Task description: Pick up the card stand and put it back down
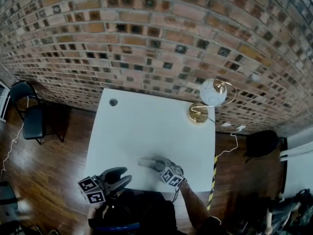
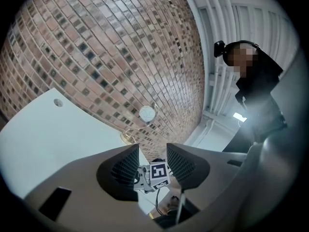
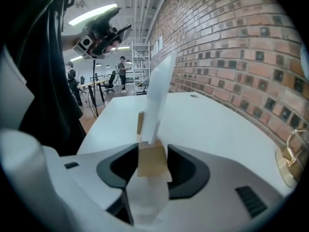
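The card stand has a small wooden base [image 3: 151, 161] and an upright clear panel [image 3: 159, 95]. It sits between the jaws of my right gripper [image 3: 152, 158], and both pads touch the sides of the base. In the head view the right gripper [image 1: 149, 164] is near the front edge of the white table [image 1: 146, 126], holding the card stand [image 1: 145, 162] just above or on the tabletop; I cannot tell which. My left gripper [image 1: 123, 176] hovers at the table's front left edge. Its jaws are open with nothing between them, and the right gripper's marker cube [image 2: 159, 172] shows beyond them.
A lamp with a gold base [image 1: 198, 114] and a white globe [image 1: 213, 92] stands at the table's far right corner. A cable hole [image 1: 113, 102] is at the far left corner. A brick wall runs behind the table. A black chair [image 1: 32, 116] stands to the left.
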